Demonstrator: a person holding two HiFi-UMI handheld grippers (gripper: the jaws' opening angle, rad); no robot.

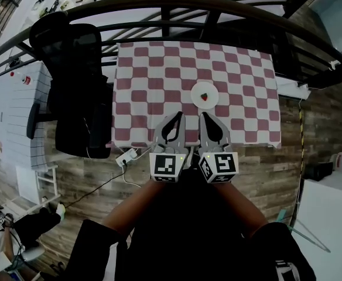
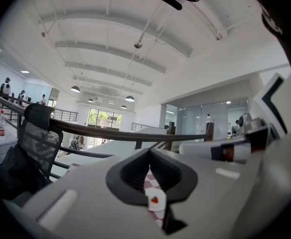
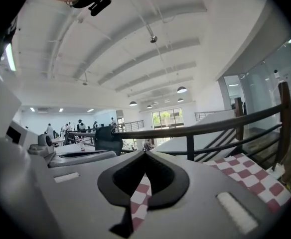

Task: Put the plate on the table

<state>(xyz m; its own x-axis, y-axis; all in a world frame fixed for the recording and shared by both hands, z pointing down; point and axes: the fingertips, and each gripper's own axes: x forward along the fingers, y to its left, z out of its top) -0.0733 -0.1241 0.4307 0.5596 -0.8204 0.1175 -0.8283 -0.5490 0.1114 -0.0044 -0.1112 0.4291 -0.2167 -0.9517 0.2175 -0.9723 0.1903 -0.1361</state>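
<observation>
A small white plate (image 1: 204,93) with a red strawberry (image 1: 204,96) on it rests on the table with the red-and-white checked cloth (image 1: 153,81), toward its near middle. Both grippers hover side by side just short of the table's near edge, below the plate in the head view. The left gripper (image 1: 178,117) has its jaws together and holds nothing. So does the right gripper (image 1: 205,117). In the left gripper view the plate (image 2: 156,207) shows through the narrow slit between the pads. The right gripper view shows only checked cloth (image 3: 245,176) past its jaws.
A black office chair (image 1: 71,69) stands at the table's left side. A dark curved railing (image 1: 177,4) runs behind the table. A white power strip (image 1: 126,156) with a cable lies on the wood floor. White tables stand at the far left (image 1: 7,110) and lower right (image 1: 329,215).
</observation>
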